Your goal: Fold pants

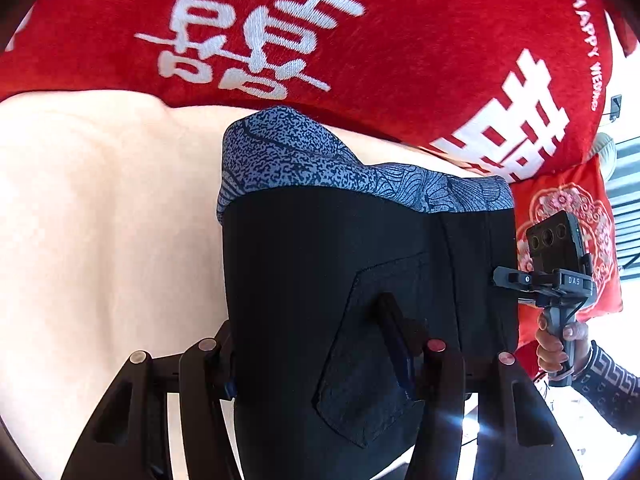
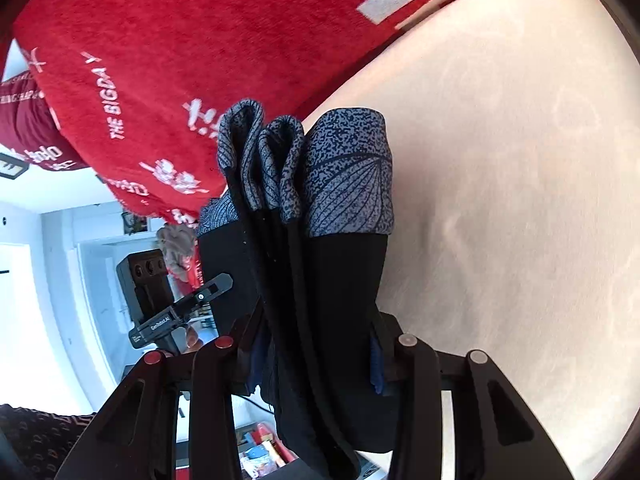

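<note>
Between both tools' fingers: pants (image 1: 360, 280).

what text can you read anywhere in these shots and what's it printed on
"HAPPY WEDDING" on the red blanket, right edge, last letters blurred.
"THE BIGDAY" on the same blanket in the right wrist view.
"DAS" on the right claw mount.
"Genrobot.AI", small and uncertain, on the left claw mount.
Large white Chinese characters on the blanket; maroon cloth lettering too blurred.

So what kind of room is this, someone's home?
Most likely a home, perhaps a bedroom or living room. The pants hang over a soft cream cushioned surface, like a bed or sofa. A red wedding blanket and a matching red cushion lie there, with white walls and shelves behind.
</note>
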`<action>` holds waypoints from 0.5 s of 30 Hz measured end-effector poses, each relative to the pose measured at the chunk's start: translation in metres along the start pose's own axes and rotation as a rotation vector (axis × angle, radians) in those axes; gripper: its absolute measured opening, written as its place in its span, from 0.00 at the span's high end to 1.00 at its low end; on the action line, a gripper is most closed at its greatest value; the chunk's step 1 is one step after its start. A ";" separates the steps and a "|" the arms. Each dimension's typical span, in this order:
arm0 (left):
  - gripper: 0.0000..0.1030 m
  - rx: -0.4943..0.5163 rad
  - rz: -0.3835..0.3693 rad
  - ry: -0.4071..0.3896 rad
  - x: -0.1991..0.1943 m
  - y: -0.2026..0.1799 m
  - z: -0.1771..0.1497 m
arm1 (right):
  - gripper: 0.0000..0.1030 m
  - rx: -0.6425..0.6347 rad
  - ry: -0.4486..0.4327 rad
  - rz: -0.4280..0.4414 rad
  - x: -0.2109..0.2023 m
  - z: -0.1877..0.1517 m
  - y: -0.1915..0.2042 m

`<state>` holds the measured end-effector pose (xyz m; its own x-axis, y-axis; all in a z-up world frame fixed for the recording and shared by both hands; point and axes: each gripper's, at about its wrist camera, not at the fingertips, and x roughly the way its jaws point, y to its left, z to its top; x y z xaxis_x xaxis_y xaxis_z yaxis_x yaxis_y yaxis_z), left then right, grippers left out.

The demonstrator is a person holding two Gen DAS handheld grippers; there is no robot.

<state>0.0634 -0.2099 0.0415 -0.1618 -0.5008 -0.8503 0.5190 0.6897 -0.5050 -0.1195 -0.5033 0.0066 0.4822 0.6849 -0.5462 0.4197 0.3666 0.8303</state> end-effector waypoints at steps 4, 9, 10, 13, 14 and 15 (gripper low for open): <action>0.44 -0.009 0.025 0.002 -0.023 -0.003 -0.031 | 0.58 0.006 0.018 0.023 -0.010 -0.032 0.003; 0.44 -0.033 0.041 0.016 -0.034 0.011 -0.071 | 0.58 0.004 0.020 0.022 0.005 -0.070 0.005; 0.44 -0.036 0.040 0.020 -0.033 0.017 -0.077 | 0.58 0.008 0.017 0.021 0.008 -0.076 0.004; 0.41 -0.027 0.093 0.047 -0.018 0.033 -0.092 | 0.57 0.036 0.017 -0.004 0.025 -0.092 -0.008; 0.40 -0.022 0.133 0.059 -0.010 0.039 -0.097 | 0.55 0.035 0.027 -0.038 0.034 -0.095 -0.010; 0.27 -0.020 0.162 0.068 -0.003 0.044 -0.101 | 0.54 0.027 0.037 -0.080 0.038 -0.100 -0.017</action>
<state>0.0016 -0.1250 0.0067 -0.1340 -0.3464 -0.9285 0.5261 0.7691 -0.3629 -0.1856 -0.4208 -0.0171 0.4178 0.6771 -0.6058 0.4763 0.4045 0.7807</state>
